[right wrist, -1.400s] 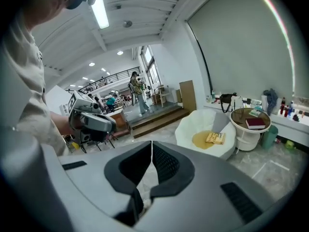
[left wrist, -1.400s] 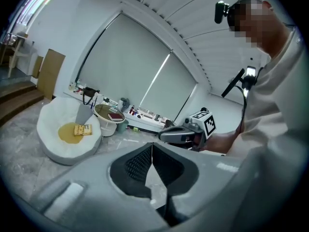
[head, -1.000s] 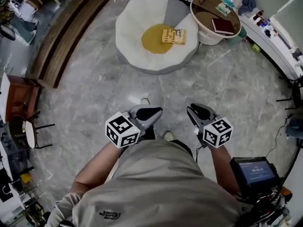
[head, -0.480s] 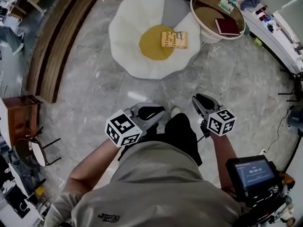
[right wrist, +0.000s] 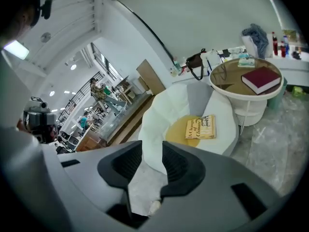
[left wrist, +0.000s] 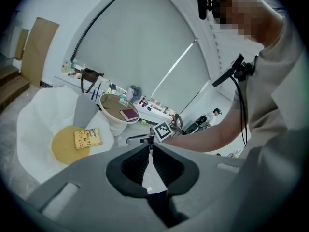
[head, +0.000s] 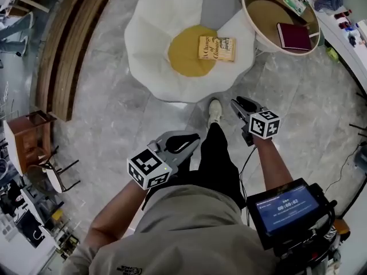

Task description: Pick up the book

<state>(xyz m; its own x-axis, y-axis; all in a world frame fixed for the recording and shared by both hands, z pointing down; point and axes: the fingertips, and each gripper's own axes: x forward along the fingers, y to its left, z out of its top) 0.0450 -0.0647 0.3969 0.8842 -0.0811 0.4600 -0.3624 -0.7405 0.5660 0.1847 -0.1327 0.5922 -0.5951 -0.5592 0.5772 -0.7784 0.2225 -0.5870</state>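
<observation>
A yellow book (head: 217,48) lies flat on the yellow centre of a white egg-shaped floor cushion (head: 150,44); it also shows in the left gripper view (left wrist: 88,138) and the right gripper view (right wrist: 201,127). My left gripper (head: 192,137) hangs over the floor well short of the cushion, its jaws (left wrist: 150,147) touching at the tips with nothing in them. My right gripper (head: 238,102) is further forward, near the cushion's front edge and still apart from the book. Its jaws (right wrist: 152,153) have just been opening and stand apart, with nothing between them.
A round white table (head: 252,16) stands right of the cushion with a maroon book (head: 296,37) on it. Wooden steps (head: 69,44) run along the left. The person's shoe (head: 215,111) is at the cushion's edge. A screen (head: 287,208) hangs at the lower right.
The person has stepped toward the cushion, so the book sits nearer. Both grippers moved forward, the right one further, and its jaws have spread wider.
</observation>
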